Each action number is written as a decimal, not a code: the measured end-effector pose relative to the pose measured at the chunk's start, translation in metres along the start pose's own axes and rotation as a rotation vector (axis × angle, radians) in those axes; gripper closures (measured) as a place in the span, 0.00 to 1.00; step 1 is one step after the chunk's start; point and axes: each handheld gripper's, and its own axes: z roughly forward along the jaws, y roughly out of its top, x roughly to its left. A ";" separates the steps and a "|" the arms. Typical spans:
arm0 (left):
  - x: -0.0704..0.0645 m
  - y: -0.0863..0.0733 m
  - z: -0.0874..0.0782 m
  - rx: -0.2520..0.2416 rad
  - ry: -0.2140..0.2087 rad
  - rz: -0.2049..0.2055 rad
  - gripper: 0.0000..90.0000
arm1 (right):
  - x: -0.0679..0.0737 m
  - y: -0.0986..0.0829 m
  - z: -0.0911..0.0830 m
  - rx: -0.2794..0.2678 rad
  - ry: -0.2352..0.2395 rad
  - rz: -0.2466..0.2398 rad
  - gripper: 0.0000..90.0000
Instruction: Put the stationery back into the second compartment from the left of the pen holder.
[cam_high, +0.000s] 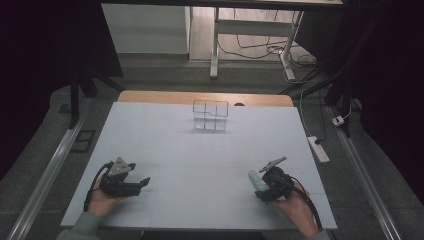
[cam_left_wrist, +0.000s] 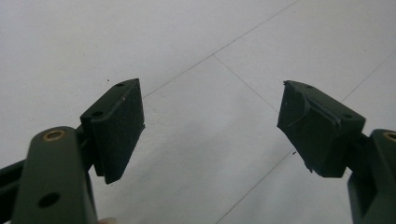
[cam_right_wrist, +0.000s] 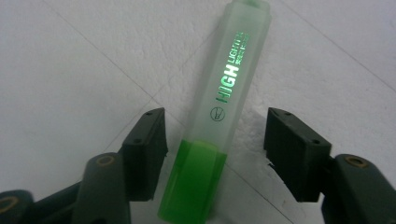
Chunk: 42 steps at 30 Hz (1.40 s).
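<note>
My right gripper (cam_right_wrist: 215, 140) sat low over the bench (cam_high: 200, 165) at its near right side, jaws spread wide with the green highlighter (cam_right_wrist: 219, 126) lying between them, touching neither pad as far as I could see from the right gripper view. The highlighter lay flat on the white surface, its frosted body pointing away from me and its solid green end nearest the gripper; in the high view it (cam_high: 257, 179) showed just left of my right hand (cam_high: 295, 207). My left gripper (cam_left_wrist: 212, 126) rested at the near left of the bench, jaws wide apart and holding nothing, bare white surface beneath them. A clear wire-edged holder (cam_high: 210, 115) stood at the far middle of the bench, well apart from both grippers.
</note>
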 end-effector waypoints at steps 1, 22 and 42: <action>0.000 0.000 0.000 0.000 0.000 0.001 0.25 | 0.000 0.000 0.001 0.007 -0.003 -0.001 0.47; 0.000 0.000 0.000 -0.002 0.004 0.005 0.25 | -0.005 0.001 -0.002 0.020 -0.001 0.022 0.74; 0.000 0.002 -0.004 -0.009 0.009 -0.004 0.25 | -0.005 0.016 -0.016 -0.169 0.078 -0.056 0.74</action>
